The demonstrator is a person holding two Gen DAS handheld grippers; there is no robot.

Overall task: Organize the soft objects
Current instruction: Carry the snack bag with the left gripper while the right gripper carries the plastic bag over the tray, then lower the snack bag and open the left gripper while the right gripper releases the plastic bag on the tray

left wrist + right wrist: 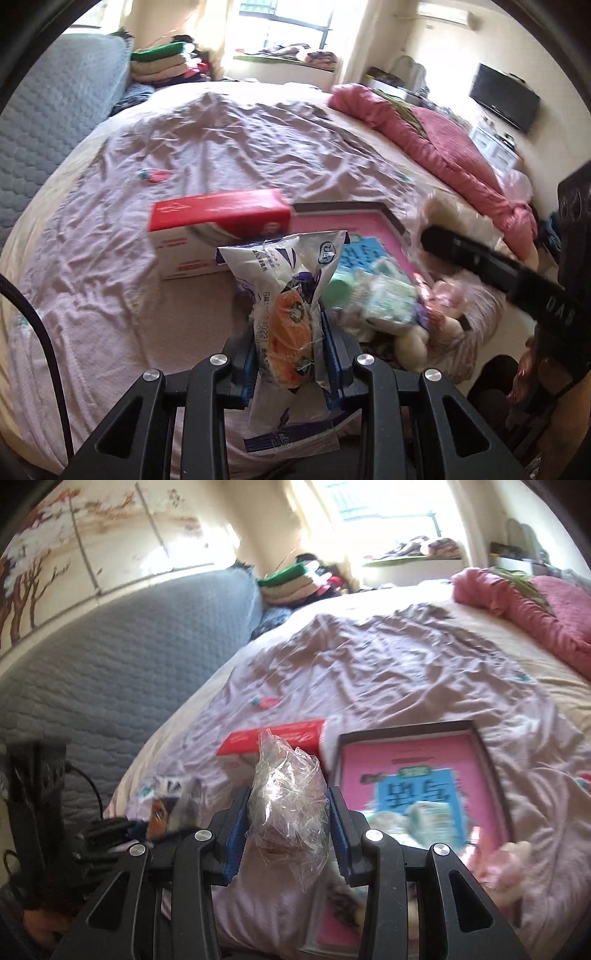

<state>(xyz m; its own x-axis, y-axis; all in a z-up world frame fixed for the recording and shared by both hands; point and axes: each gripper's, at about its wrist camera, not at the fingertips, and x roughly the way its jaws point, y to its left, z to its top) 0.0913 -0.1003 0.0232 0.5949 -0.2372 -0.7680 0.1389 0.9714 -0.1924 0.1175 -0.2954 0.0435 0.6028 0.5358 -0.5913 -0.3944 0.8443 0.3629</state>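
Blue-padded left gripper [291,354] angled down, clamped on snack packet [291,295]; right gripper [290,830] clamped on clear bag [288,812]

A: Where is the box [218,230] lying?

B: On the bedsheet [221,147], left of the tray [384,218], touching it. A booklet [417,797] lies in the tray, and tissue packs [384,295] lie on the booklet.

A: And beyond?

B: The quilt [443,147] is bunched along the bed's far right; folded blankets [162,62] are stacked behind the bed's far left corner.
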